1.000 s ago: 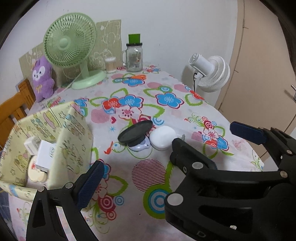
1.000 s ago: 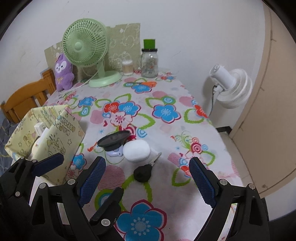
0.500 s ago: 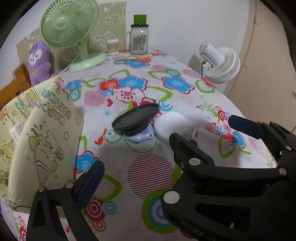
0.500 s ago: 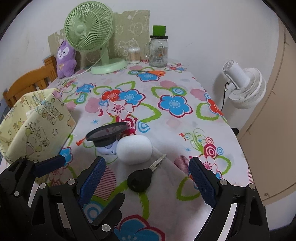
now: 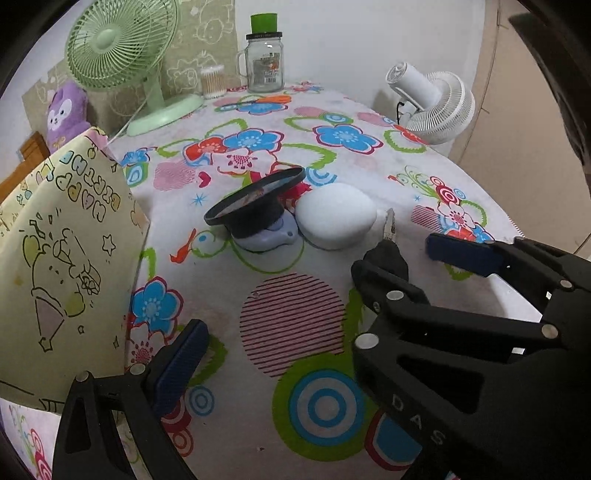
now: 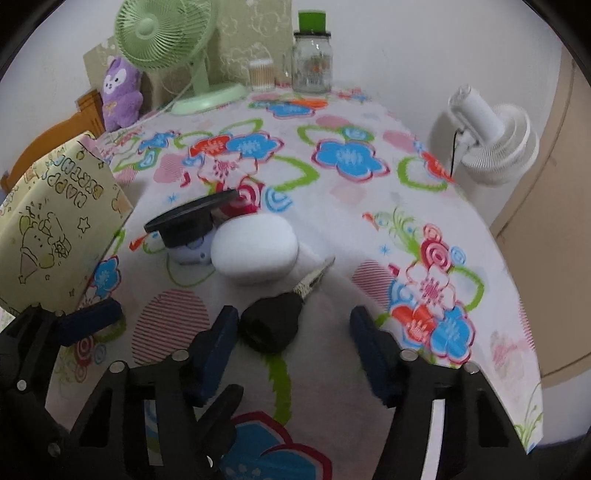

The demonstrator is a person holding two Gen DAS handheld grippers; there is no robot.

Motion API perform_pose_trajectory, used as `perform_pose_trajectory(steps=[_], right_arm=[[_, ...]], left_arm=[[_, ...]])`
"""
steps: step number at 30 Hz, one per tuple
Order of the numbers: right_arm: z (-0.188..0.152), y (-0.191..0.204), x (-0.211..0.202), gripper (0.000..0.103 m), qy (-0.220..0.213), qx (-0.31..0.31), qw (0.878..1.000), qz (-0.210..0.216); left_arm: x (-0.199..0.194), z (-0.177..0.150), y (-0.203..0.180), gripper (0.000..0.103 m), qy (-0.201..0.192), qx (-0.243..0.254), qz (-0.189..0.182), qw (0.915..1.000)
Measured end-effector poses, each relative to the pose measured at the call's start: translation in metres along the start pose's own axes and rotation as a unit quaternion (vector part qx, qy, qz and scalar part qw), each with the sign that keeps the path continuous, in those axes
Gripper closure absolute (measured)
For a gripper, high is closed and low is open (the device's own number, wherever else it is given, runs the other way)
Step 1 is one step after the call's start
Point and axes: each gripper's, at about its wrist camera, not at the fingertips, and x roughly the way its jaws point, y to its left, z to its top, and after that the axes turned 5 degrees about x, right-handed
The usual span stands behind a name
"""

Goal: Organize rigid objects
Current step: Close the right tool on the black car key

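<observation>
Two fans [image 5: 122, 66] [image 5: 436, 103] flank the floral tablecloth [image 5: 347, 162].

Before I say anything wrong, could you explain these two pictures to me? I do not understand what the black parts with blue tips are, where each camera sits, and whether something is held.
No robot arm is here: a person holds one pair of tongs in each hand, with a fisheye camera on each looking forward along its two fingers. One picture comes from the left tongs, the other from the right tongs. The blue tips are the finger pads.

On the flowered tablecloth lie a black-headed key, a white rounded case and a black round lid leaning on a small lilac object. A yellow gift bag stands to the left. A green fan and a glass jar stand at the back.

Both tongs are open and hold nothing. The right tongs have the key head between their fingers.
</observation>
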Motion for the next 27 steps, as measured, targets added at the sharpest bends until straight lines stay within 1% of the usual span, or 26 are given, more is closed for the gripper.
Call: perform_pose_trajectory(steps=[1,2,3,4,8,15,21,27], right_arm=[[0.0,0.001,0.0,0.055,-0.001,-0.004,1.0,-0.001],[-0.001,0.001,0.0,0.059,-0.002,-0.007,1.0,-0.002],[0.0,0.001,0.0,0.067,-0.003,-0.009,1.0,-0.003],[0.0,0.001,0.0,0.068,-0.003,-0.013,1.0,-0.001],[0.001,-0.001,0.0,0.068,-0.004,-0.008,1.0,-0.005],[0.011,-0.017,-0.01,0.068,-0.026,0.007,0.999,-0.031],[0.018,-0.038,-0.011,0.068,-0.032,0.034,0.998,-0.041],[0.021,-0.056,-0.007,0.068,-0.029,0.06,0.997,-0.044]], left_arm=[[0.0,0.0,0.0,0.003,0.001,-0.001,-0.001,1.0],[0.0,0.001,0.0,0.003,0.0,0.0,-0.001,1.0],[0.001,0.001,0.001,0.003,0.001,0.0,0.0,1.0],[0.001,0.002,0.001,0.003,0.0,0.001,0.0,1.0],[0.002,0.005,-0.002,0.003,-0.002,0.005,0.004,1.0],[0.005,0.023,-0.006,0.004,-0.02,0.001,0.006,0.9998],[0.014,0.037,-0.01,0.008,-0.024,0.001,0.006,0.9997],[0.019,0.05,-0.02,0.009,-0.033,0.021,0.01,0.9992]])
